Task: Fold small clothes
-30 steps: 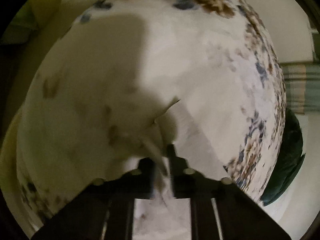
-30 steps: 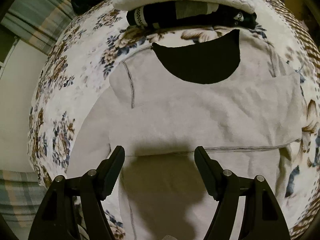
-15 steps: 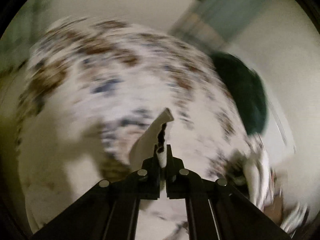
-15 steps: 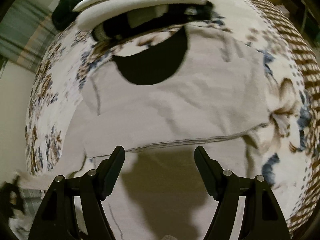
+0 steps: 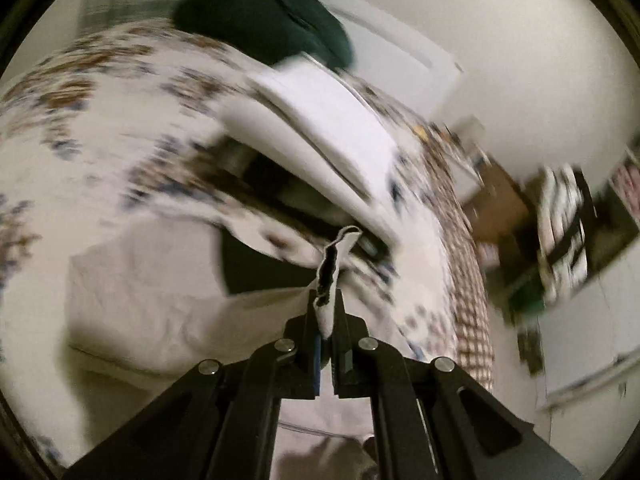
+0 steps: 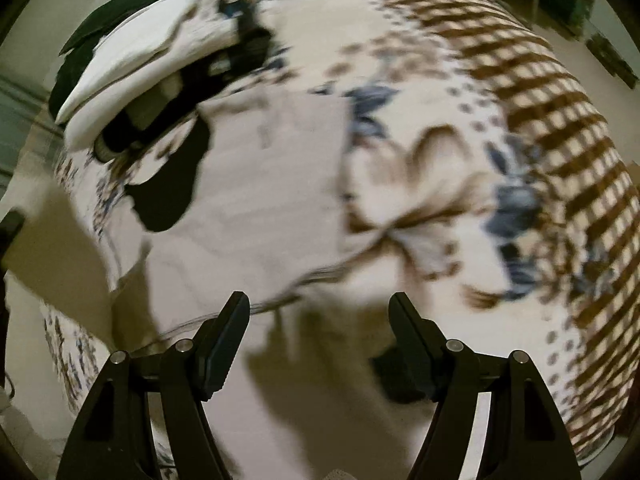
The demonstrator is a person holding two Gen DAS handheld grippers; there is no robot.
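A pale beige top (image 6: 248, 208) with a black neck opening (image 6: 172, 188) lies flat on a floral bedspread (image 6: 420, 152). It also shows in the left wrist view (image 5: 152, 292). My left gripper (image 5: 326, 308) is shut on an edge of the beige top, and the pinched cloth sticks up between the fingers above the rest of the garment. My right gripper (image 6: 318, 320) is open and empty, just above the lower part of the top. Both views are blurred by motion.
A stack of folded white and dark clothes (image 5: 320, 136) lies on the bed beyond the top, also in the right wrist view (image 6: 152, 68). A dark green cushion (image 5: 264, 20) sits behind it. Cluttered furniture (image 5: 560, 220) stands off the bed's right side.
My left gripper has swung with the pinched edge of the top from over bare bedspread to over the garment, near the folded stack. My right gripper has shifted right, still open.
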